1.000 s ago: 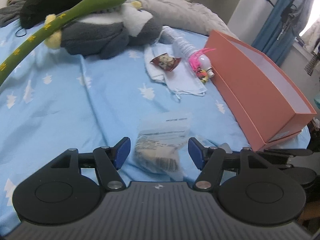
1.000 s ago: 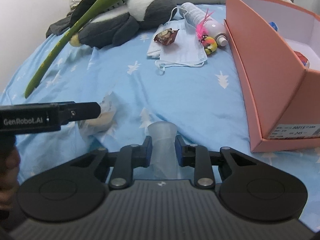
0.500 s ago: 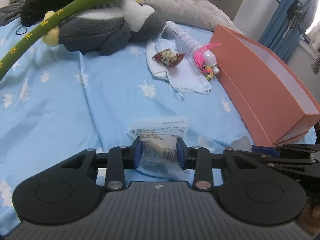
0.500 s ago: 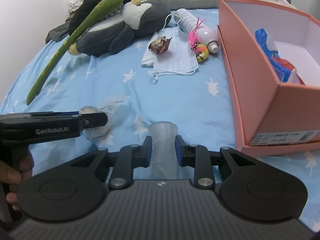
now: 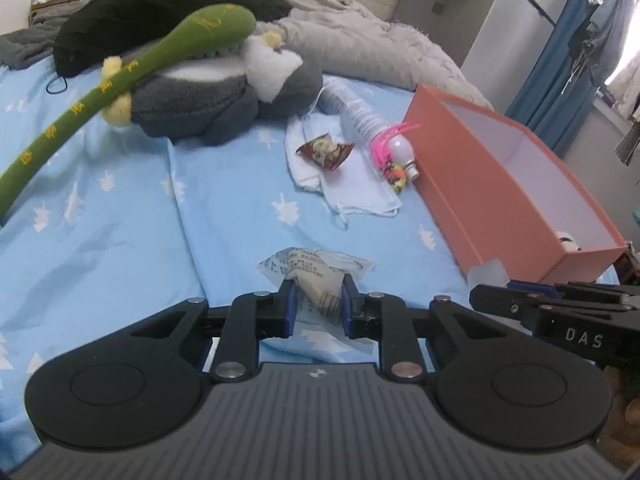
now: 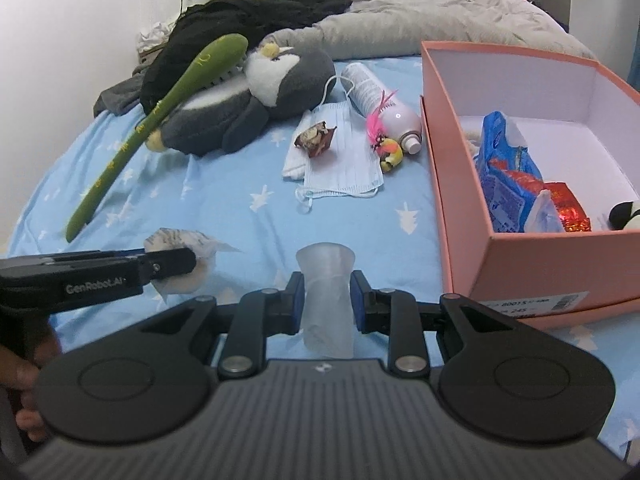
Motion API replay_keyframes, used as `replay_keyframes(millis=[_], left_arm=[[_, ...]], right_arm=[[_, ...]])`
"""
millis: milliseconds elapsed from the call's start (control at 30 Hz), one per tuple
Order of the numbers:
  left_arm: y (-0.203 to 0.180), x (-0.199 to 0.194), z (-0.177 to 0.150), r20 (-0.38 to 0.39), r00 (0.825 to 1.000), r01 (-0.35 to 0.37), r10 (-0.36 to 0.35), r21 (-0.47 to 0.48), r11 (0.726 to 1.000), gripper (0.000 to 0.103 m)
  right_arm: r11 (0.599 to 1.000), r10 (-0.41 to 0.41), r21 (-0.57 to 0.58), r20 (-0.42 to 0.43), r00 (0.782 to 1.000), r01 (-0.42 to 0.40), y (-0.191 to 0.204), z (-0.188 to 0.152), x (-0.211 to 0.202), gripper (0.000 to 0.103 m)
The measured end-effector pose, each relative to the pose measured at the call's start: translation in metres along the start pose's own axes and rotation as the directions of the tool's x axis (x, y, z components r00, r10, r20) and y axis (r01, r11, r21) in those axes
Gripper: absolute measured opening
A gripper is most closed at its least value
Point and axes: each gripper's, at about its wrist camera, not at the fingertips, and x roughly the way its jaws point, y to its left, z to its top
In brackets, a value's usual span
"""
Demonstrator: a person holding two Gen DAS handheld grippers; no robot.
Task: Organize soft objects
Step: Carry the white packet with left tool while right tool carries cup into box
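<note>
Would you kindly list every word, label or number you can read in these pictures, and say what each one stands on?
"GenRobot.AI": side of the left gripper.
"DAS": side of the right gripper.
"245", partly "8001S": sticker on the pink box; the rest is blurred.
Print on the plastic packet, white bottle and green plush snake: unreadable.

A blue bedsheet (image 5: 120,216) printed with small white trees covers the bed. At its far end lies a rumpled grey blanket (image 6: 420,20), with a heap of black clothing (image 6: 248,20) to its left. A black hair tie (image 5: 56,85) rests on the sheet near that heap. Blue curtains (image 5: 560,40) hang at the far right, with garments hung before them.
</note>
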Motion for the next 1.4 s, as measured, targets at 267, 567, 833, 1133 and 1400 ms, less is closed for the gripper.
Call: replay_keyframes(millis=[267, 567, 833, 1133, 1400], left_arm=[[-0.013, -0.037, 0.014, 0.057, 0.998, 0.03, -0.03, 0.006, 1.0, 0.025], [-0.029, -0.074, 0.025, 0.106, 0.993, 0.044, -0.047, 0.027, 0.999, 0.025], [-0.056, -0.093, 0.024, 0.138, 0.986, 0.092, -0.097, 0.04, 0.995, 0.025], [-0.107, -0.097, 0.017, 0.13, 0.973, 0.177, -0.188, 0.094, 0.98, 0.025], [-0.153, -0.083, 0.022, 0.102, 0.959, 0.248, -0.263, 0.14, 0.959, 0.025]], right_arm=[[1.0, -0.01, 0.005, 0.054, 0.998, 0.01, 0.008, 0.008, -0.031, 0.028], [1.0, -0.016, 0.01, 0.118, 0.993, 0.015, 0.015, 0.018, -0.062, 0.028], [0.999, -0.039, 0.015, 0.162, 0.986, 0.037, 0.008, 0.018, -0.094, 0.028], [0.993, -0.114, 0.065, 0.194, 0.974, 0.103, -0.019, 0.005, -0.13, 0.028], [0.98, -0.181, 0.123, 0.2, 0.963, 0.158, -0.051, -0.001, -0.15, 0.028]])
